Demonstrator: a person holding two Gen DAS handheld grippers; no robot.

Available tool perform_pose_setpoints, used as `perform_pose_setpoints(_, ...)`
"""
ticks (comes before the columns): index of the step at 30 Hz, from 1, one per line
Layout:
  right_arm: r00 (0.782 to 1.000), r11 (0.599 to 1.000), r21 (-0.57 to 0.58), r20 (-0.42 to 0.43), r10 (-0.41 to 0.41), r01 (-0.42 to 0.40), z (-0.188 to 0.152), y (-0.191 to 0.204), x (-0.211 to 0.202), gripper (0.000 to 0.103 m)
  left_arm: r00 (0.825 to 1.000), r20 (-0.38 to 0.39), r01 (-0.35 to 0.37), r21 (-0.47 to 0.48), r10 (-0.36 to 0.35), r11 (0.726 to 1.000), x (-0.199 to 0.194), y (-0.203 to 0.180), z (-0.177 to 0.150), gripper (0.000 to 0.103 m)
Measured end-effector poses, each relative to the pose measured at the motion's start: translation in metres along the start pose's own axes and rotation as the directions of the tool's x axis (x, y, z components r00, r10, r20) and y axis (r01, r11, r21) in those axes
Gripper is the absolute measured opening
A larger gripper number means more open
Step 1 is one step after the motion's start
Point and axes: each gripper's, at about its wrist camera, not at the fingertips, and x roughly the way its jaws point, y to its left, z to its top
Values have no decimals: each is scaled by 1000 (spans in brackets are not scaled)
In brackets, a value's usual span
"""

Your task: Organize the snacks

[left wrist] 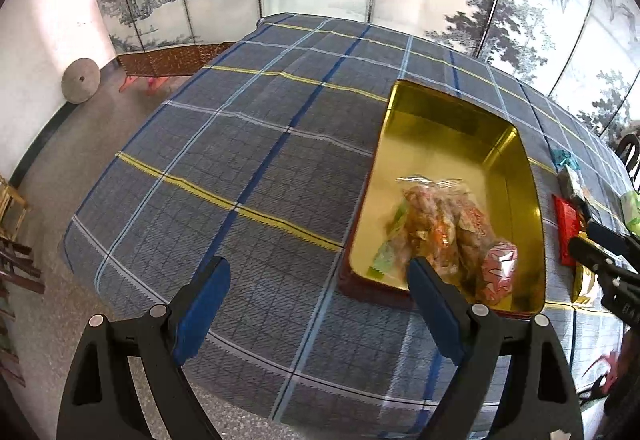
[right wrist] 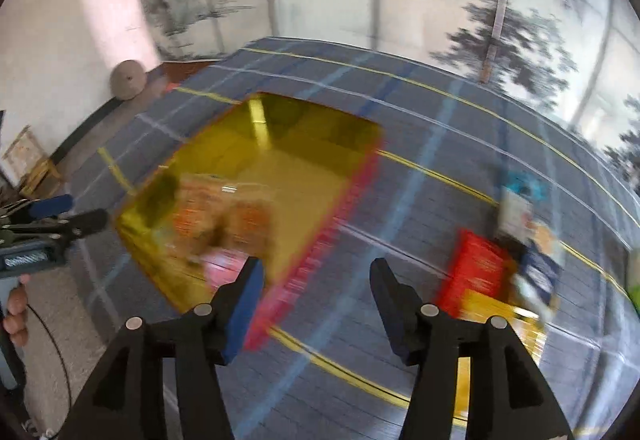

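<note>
We find the gold tin (left wrist: 448, 144) on the plaid tablecloth (left wrist: 240, 160), snack packets (left wrist: 444, 228) piled at its near end. More packets (right wrist: 480, 268) lie on its right. The left gripper (left wrist: 316, 280) hangs wide and empty by the tin's near left corner; we judge it on standby. The right gripper (right wrist: 316, 288), jaws apart with nothing between, hangs between tin and loose packets, likely going for another.

Right gripper (right wrist: 316, 304) fingers apart, empty, over plaid cloth (right wrist: 420, 144) between gold tin (right wrist: 304, 128) and red packet (right wrist: 476, 264).

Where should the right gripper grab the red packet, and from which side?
A judgement: grip the red packet across its short width near the bare far-left end, from above. It seems to lie flat on the cloth, with a yellow packet overlapping its near edge. The right gripper is open and empty.
</note>
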Motion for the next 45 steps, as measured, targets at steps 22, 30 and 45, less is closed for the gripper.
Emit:
perform_pose_setpoints(22, 969, 941, 252, -156, -192, 227, -52, -93, 24, 75, 999, 14, 47, 49, -48, 998, -7, -36, 5, 88)
perform_pose_setpoints(30, 968, 942, 255, -180, -176, 219, -58, -92, 36, 75, 999, 7, 54, 67, -54, 996, -7, -49, 2, 88)
perform_pose_setpoints(45, 976, 957, 218, -145, -161, 191, -71, -90, 25, 55, 997, 19, 78, 121, -81, 990, -16, -82, 1, 88)
